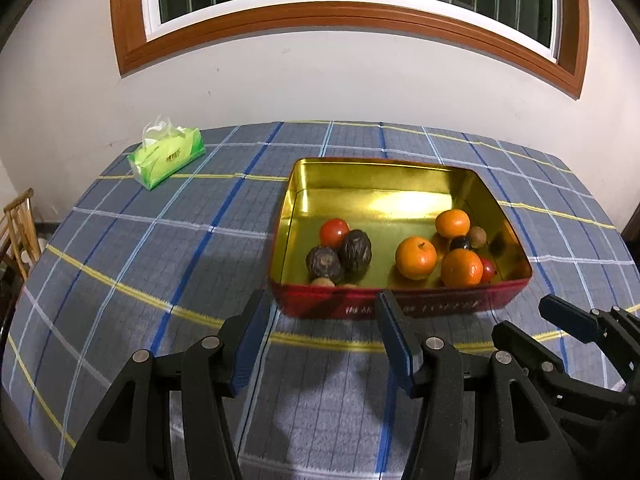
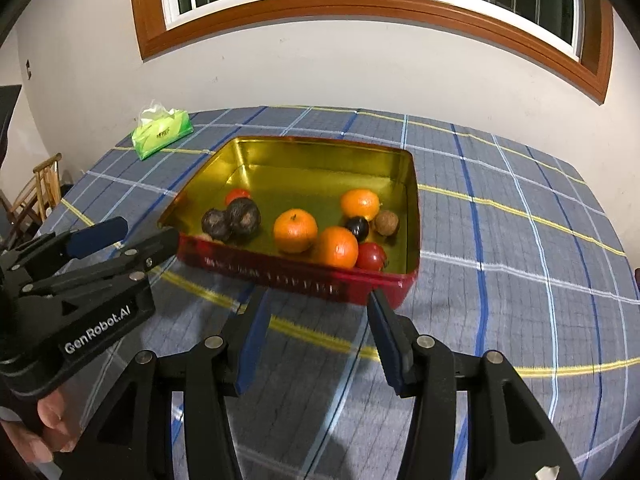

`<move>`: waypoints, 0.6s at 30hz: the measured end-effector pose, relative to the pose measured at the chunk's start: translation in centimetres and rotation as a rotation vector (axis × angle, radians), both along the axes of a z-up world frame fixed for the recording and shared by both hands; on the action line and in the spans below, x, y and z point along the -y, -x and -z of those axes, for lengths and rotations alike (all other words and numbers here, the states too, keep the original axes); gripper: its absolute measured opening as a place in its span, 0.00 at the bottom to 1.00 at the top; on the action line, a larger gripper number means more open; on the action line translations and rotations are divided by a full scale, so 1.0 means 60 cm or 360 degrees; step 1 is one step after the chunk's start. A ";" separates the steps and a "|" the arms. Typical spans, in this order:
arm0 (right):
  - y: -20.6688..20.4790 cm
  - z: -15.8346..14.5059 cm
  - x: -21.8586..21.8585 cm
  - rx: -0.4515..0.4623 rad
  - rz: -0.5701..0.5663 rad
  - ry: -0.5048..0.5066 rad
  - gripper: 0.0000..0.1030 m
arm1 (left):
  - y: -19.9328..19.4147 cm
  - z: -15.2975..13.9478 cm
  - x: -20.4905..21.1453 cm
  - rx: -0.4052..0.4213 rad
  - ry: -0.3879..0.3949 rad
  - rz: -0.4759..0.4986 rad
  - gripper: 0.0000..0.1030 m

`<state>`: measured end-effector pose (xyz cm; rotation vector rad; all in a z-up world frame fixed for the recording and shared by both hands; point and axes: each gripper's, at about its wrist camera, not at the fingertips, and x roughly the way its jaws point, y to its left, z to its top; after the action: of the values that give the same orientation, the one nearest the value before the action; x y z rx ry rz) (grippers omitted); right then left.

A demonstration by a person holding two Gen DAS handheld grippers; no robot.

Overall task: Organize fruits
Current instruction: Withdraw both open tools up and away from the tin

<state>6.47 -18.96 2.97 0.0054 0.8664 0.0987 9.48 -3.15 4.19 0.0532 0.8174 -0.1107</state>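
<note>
A red tin with a gold inside (image 1: 384,172) (image 2: 414,216) sits on the plaid tablecloth. It holds three oranges (image 1: 416,258) (image 2: 295,230), two red fruits (image 1: 334,232) (image 2: 371,257), two dark wrinkled fruits (image 1: 356,250) (image 2: 244,216), a small black fruit (image 1: 460,243) (image 2: 357,228) and a brown nut (image 1: 477,237) (image 2: 386,223). My left gripper (image 1: 324,312) is open and empty, just short of the tin's near wall; it also shows in the right wrist view (image 2: 136,234). My right gripper (image 2: 316,312) is open and empty, near the tin's near right corner; it also shows in the left wrist view (image 1: 528,320).
A green tissue pack (image 1: 166,158) (image 2: 162,132) lies at the far left of the table (image 1: 120,260). A wooden chair (image 1: 18,228) (image 2: 40,192) stands off the table's left edge. A wall with a window is behind the table.
</note>
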 end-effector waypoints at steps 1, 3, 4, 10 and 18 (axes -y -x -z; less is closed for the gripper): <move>0.005 0.000 -0.001 0.0001 -0.0002 0.0001 0.46 | 0.004 -0.001 -0.001 0.0004 -0.0004 -0.0002 0.55; 0.010 -0.001 -0.001 0.0005 -0.0006 0.0008 0.48 | 0.012 -0.003 -0.003 0.0007 -0.0006 -0.0008 0.55; 0.014 -0.002 -0.002 0.0004 -0.0006 0.0006 0.48 | 0.016 -0.004 -0.004 0.0008 -0.0005 -0.0011 0.55; 0.031 -0.010 -0.003 0.0026 -0.0013 0.0003 0.48 | 0.034 -0.006 -0.003 0.0016 -0.0019 -0.0005 0.55; 0.043 -0.026 -0.006 0.0065 -0.0013 0.0009 0.48 | 0.049 -0.011 -0.004 0.0028 -0.0014 0.0006 0.55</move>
<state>3.90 -18.60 4.52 -0.0055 0.8259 0.1039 6.56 -2.89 4.88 0.0640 0.8004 -0.1096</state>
